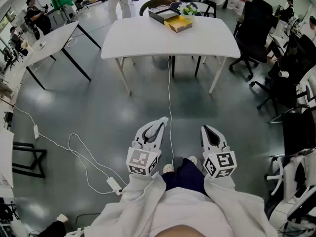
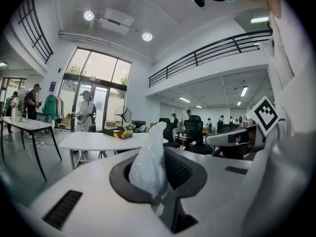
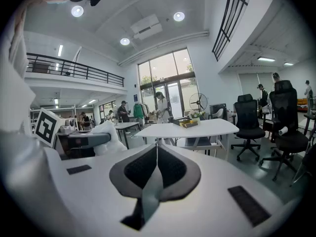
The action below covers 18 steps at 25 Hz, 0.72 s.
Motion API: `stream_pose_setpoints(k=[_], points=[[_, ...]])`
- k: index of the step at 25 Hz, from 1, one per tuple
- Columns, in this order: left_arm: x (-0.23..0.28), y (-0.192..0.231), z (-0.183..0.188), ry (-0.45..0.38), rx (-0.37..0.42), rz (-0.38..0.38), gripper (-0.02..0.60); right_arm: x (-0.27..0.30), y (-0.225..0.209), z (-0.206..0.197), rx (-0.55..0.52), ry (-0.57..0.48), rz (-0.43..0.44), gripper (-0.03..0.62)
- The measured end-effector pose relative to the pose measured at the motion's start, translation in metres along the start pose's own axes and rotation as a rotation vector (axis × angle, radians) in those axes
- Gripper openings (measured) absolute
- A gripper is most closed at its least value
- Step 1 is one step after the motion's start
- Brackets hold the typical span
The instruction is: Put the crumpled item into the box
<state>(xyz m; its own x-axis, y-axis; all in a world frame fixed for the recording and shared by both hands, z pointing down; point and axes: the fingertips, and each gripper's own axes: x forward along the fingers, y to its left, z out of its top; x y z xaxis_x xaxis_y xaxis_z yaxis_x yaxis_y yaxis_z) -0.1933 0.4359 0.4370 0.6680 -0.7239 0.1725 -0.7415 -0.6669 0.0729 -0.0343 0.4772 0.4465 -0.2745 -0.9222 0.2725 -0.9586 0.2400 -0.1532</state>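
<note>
- Step in hand, as I judge it: carrying. The crumpled item (image 2: 149, 163), a pale crinkled wad, is already gripped and the box (image 1: 165, 15) has not been reached.
- The left tongs (image 1: 159, 124) are closed narrowly on the crumpled item, which stands up out of the jaws in the left gripper view.
- The right tongs (image 1: 209, 131) are closed together with nothing between them.
- The box lies open on the white surface (image 1: 168, 42), toward its far edge, at 12 o'clock from the tongs and well apart from them across bare floor.
- Next move, in my judgement: walk toward 12 o'clock to the surface, reach the left tongs over the open box, then part the jaws so the wad drops inside.
- Pose: both white-sleeved arms are tucked close to the body. The tongs sit side by side, left at 9 o'clock of right, and point forward, tipped slightly down.
</note>
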Motion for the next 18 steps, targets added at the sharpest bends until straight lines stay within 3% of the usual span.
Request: stream_pose_setpoints(k=[18], points=[[-0.017, -0.01, -0.006, 0.006, -0.013, -0.014, 0.06, -0.014, 0.014, -0.01, 0.015, 0.009, 0.015, 0.037]])
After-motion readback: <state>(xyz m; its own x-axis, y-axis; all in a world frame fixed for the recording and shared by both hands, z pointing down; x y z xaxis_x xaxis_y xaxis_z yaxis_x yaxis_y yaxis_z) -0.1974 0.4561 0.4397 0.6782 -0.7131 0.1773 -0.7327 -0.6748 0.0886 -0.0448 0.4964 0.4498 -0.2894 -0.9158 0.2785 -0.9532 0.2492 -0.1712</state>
